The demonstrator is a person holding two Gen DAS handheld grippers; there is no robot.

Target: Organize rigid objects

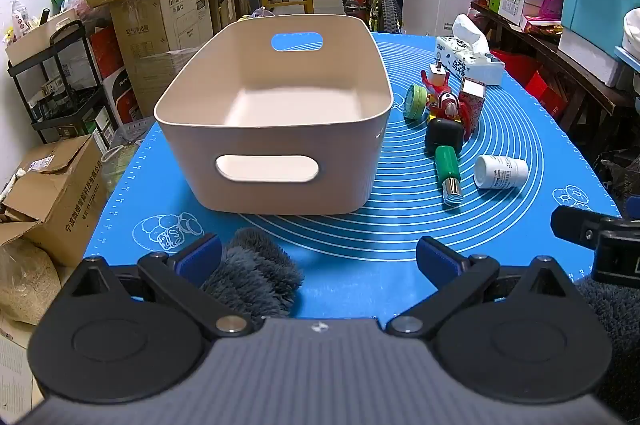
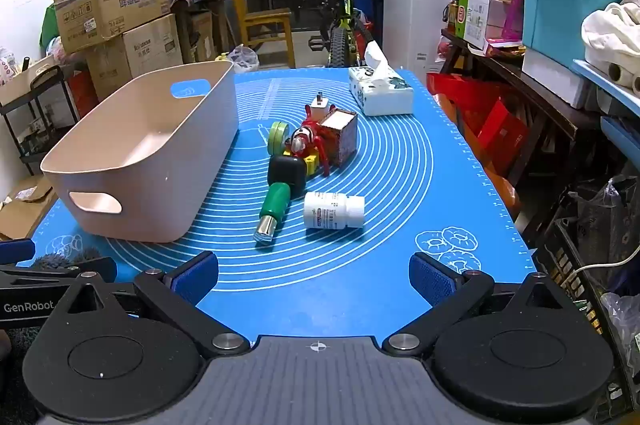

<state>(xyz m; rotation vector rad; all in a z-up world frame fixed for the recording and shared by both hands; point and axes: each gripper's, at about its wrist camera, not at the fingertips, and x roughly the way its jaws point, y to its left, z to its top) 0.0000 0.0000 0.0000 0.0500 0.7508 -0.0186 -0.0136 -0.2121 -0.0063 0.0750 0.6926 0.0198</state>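
white bottle (image 2: 334, 211) label unreadable; "genrobot" on left hand-held gripper (image 2: 28, 306) body.

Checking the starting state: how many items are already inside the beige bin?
0. The beige bin is empty in both views; the bottle, green stamp, black case and the rest lie on the blue mat beside it.

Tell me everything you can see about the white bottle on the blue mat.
The white bottle is small, looks like plastic, and has a printed label around its body and a white cap, closed. It lies on its side on the blue mat, cap pointing right in the right wrist view. It is the loose item nearest the right gripper, beside the green tube but apart from it. Nothing touches it except the mat.
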